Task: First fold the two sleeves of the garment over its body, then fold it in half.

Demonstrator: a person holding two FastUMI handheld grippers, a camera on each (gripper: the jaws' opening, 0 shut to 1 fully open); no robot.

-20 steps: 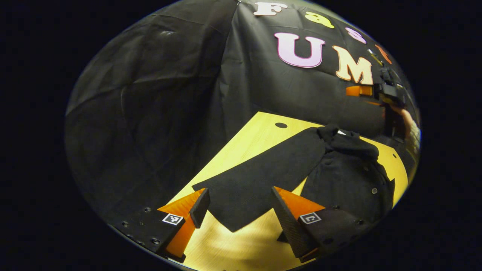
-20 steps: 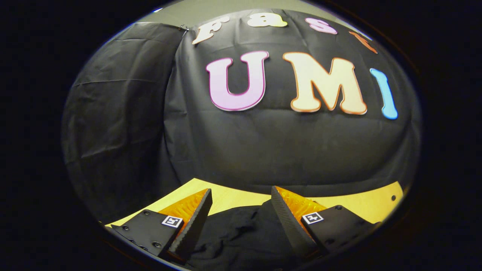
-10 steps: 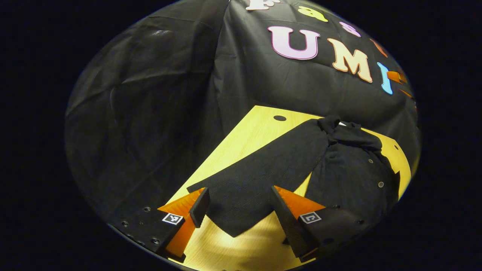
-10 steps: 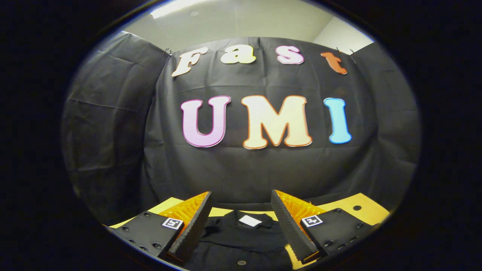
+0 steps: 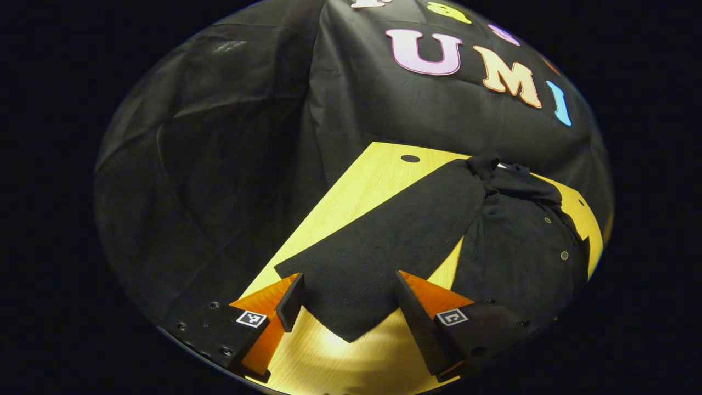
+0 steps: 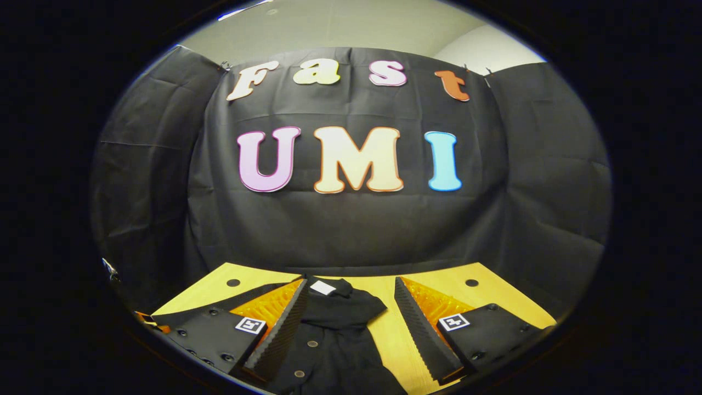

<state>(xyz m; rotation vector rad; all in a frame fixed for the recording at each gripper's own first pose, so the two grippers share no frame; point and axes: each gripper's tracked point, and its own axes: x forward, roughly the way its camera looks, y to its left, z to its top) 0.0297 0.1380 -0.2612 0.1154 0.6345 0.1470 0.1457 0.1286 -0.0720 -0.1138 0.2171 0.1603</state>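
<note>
The booth wall point(image 6: 351, 230), a black cloth, closes off the scene behind the work area in both views. In front of it stands the wooden desk point(image 5: 362, 192), light yellow, with round holes near its far corners point(image 6: 233, 282). On the desk lies the garment point(image 5: 510, 258), a black button-front shirt, spread flat with its collar point(image 6: 343, 299) toward the booth wall. In the right gripper view a white label point(image 6: 322, 287) shows inside the collar, and small round buttons point(image 6: 312, 344) run down the front placket. In the left gripper view one sleeve point(image 5: 384, 247) extends from the shoulder out across the desk, lying flat and unfolded, clear of the body of the shirt; its cuff end reaches toward me and lies between my left fingers. My left gripper point(image 5: 348, 299) hangs low over that cuff with its jaws spread wide, one finger at each side of the sleeve end; whether either finger touches the fabric I cannot tell. My right gripper point(image 6: 351, 323) is positioned over the near part of the shirt front, looking along the desk toward the collar, its jaws likewise parted and holding nothing. Bare desk surface shows between the sleeve and the shirt body point(image 5: 447, 269).
</note>
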